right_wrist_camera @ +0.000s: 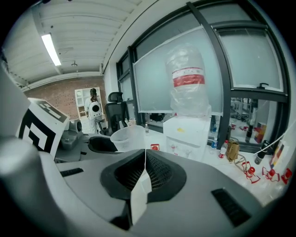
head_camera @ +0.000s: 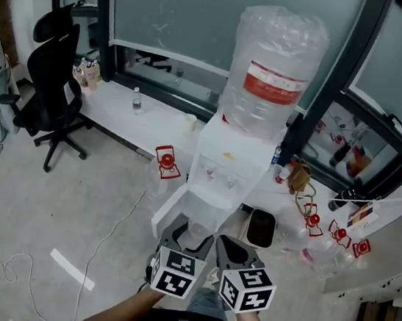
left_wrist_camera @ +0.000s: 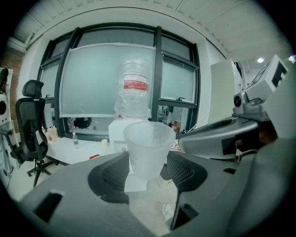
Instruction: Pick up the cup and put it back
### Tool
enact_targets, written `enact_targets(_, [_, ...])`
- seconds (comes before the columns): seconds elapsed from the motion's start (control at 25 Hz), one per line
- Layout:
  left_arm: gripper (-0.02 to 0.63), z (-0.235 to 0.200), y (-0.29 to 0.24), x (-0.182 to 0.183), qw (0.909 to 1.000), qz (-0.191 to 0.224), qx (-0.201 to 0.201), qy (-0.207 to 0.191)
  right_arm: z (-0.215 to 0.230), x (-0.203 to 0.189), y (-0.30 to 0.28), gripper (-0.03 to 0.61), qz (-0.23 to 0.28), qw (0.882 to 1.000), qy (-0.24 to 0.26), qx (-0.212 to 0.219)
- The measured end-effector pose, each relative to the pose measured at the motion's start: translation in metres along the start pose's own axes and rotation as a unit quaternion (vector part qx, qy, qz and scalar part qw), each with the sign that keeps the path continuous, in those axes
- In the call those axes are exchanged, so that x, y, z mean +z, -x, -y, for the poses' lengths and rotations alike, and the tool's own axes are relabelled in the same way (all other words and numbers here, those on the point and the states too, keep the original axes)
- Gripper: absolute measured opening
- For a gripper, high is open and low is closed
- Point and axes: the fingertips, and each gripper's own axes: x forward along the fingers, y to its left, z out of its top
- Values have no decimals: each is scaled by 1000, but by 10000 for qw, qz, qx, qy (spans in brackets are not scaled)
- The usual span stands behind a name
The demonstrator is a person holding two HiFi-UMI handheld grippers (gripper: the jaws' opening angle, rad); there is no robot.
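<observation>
Left gripper (head_camera: 190,239) holds the cup (head_camera: 198,231): jaws closed onto its lower wall, one pad on each side. Cup is translucent, looks empty, upright with mouth up. Its long axis is vertical and crosses the jaw line at right angles. Right gripper (head_camera: 230,248) sits just beside it on the right, jaws pressed together with nothing between them.

Position: cup is off any surface, held in the air in front of the water dispenser (head_camera: 226,163). In the head view it lies low against the dispenser's front. Both grippers are on the person's side of the dispenser. Big bottle (head_camera: 273,70) sits on top of the dispenser.

Relation that matters: dispenser lies straight ahead of the left jaws, beyond the cup. Left hand carries the load, so the set-down is probably its job. Right hand is idle alongside and near enough to steady the cup if needed. Judgement: pick-up done, putting back not yet done. Cannot tell which spot at the dispenser the cup belongs on.

Views:
- Left gripper view gives the grip. The left gripper (left_wrist_camera: 149,175) has the cup (left_wrist_camera: 148,147) centred between its pads, rim well above them, and the dispenser (left_wrist_camera: 119,132) shows behind the cup's left edge.
- Head view hides that contact behind the marker cubes.
- Right gripper view shows the right gripper (right_wrist_camera: 142,178) with its jaws shut, and the cup (right_wrist_camera: 126,138) side-on, to the left of the dispenser (right_wrist_camera: 189,132) and nearer than it.
</observation>
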Motion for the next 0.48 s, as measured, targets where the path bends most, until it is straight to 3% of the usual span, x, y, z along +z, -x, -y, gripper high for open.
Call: enact_targets(0.48, [261, -18, -92, 3, 9981, -140, 482, 347, 75, 12, -70, 21, -433, 9969, 266, 597])
